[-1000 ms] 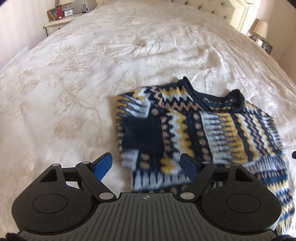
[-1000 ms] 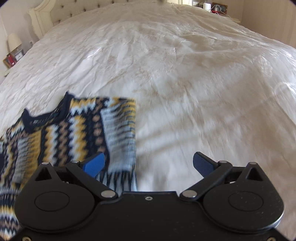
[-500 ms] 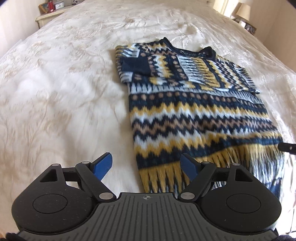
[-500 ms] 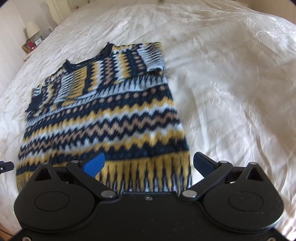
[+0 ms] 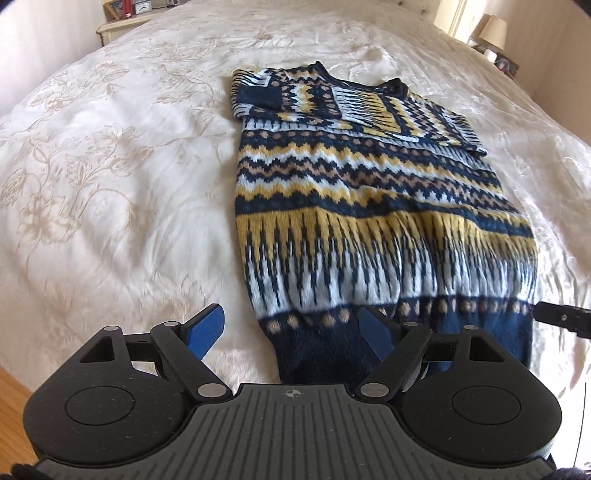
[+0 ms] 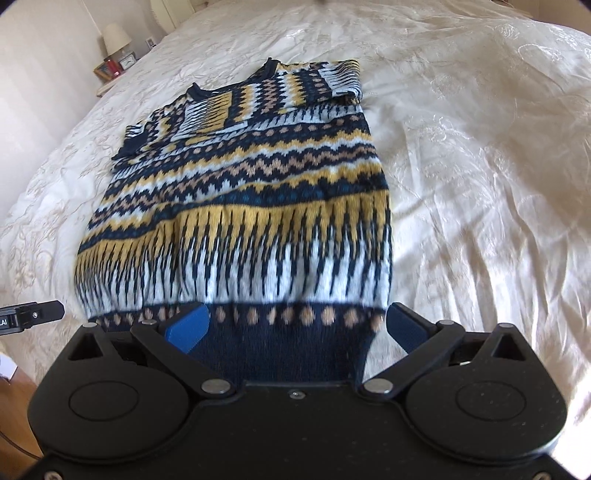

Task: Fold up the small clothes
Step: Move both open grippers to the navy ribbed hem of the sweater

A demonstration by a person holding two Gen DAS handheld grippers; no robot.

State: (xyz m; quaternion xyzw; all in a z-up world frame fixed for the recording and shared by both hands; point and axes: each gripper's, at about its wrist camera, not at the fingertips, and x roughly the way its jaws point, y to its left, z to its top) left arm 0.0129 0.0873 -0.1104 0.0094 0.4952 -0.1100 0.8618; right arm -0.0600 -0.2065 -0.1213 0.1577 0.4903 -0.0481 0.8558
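The patterned sweater [image 5: 354, 206] lies flat on the bed [image 5: 110, 166], sleeves folded across its chest, navy hem nearest the cameras — wide cream bedspread lies open on both sides. The left tool [image 5: 291, 330] hangs spread wide over the hem's left corner, gripping nothing; its right finger is above the knit. The right tool [image 6: 295, 325] is likewise wide open, straddling the hem's right corner. A nightstand [image 5: 118, 26] and a lamp [image 6: 115, 37] stand beyond the bed — well apart.

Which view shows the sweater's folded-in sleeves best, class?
The left wrist view: the sweater lies whole, both sleeves folded across its chest, the dark cuff plain. The right wrist view shows the same sweater, but the sleeves look smaller and blurrier.
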